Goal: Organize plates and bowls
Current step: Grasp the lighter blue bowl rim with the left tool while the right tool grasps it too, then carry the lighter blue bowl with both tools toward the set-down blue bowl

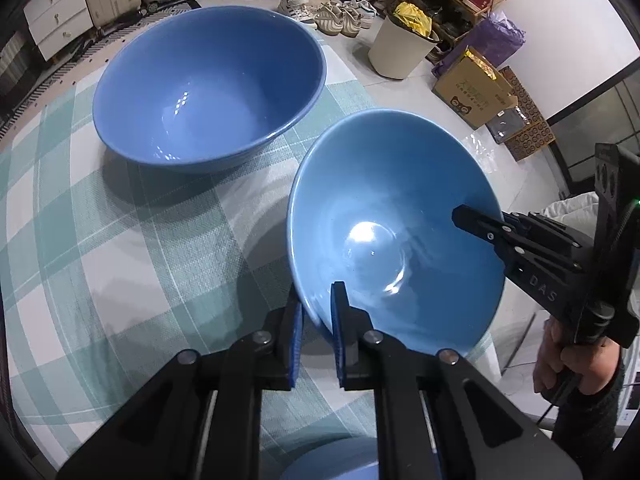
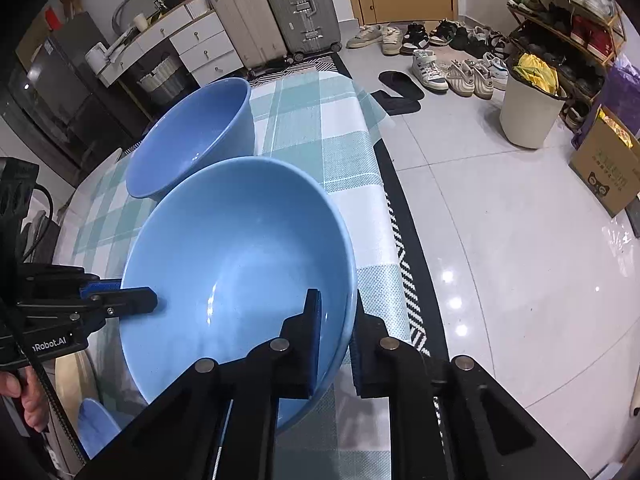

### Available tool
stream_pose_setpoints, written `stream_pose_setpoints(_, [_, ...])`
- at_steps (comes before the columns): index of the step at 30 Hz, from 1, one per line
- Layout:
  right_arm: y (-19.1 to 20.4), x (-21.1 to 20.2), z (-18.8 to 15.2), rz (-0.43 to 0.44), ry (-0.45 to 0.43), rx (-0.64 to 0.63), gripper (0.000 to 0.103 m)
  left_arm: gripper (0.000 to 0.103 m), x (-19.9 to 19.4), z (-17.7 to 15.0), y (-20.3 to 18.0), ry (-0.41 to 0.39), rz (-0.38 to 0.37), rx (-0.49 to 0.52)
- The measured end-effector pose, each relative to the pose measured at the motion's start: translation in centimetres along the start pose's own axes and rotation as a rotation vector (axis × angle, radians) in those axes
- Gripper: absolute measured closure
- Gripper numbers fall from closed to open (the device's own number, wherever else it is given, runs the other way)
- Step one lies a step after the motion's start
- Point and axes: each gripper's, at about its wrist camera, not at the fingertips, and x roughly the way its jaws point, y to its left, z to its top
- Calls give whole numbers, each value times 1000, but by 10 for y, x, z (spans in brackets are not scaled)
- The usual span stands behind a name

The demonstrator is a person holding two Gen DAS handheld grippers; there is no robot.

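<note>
my left gripper [image 1: 318, 320] is clamped on the rim of the smaller blue bowl [image 1: 396, 232], one blue-padded finger outside the wall and the other inside it, at about the bowl's seven o'clock in the left wrist view. my right gripper [image 2: 334, 336] pinches the same bowl's rim on the opposite side, at about five o'clock in the right wrist view, again with one finger inside and one outside. both sets of jaws are drawn in tight against the thin wall, so the bowl is held from two sides at once. it sits tilted over the near part of the table, its glossy inside facing the cameras.

the larger blue bowl [image 1: 208, 84] stands upright on the green-and-white checked tablecloth [image 1: 120, 240], at about eleven o'clock from the held bowl in the left wrist view, close beside it but apart.

a hand [image 1: 576, 360] grips the right gripper's handle at the right edge of the left wrist view. beyond the table, on the tiled floor, a white bin [image 2: 528, 116] stands at about two o'clock near a row of shoes [image 2: 440, 60].
</note>
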Motion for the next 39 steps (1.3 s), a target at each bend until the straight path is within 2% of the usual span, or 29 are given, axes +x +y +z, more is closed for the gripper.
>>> stream_pose_setpoints(3, [6,-2,-1,3,-1,10,90,93,-6,-4,5,-12,2,-11])
stream_pose_setpoints(12, [38,-4,-11,-20,26,-74,90,93,-19,-25,21,-18,15,-35])
stream_pose_setpoints(25, [73,11,-15,18,61,-120,90,93,-25,-43,45,-31,53,-68])
stream_pose_setpoints(33, [76,12,-13,5,64,-140,90,93,-23,-44,44,-43,75,-48])
stream_pose_setpoints(39, [79,7,-12,-3,43,-158,90,93,-28,-47,46,-55,57,-62])
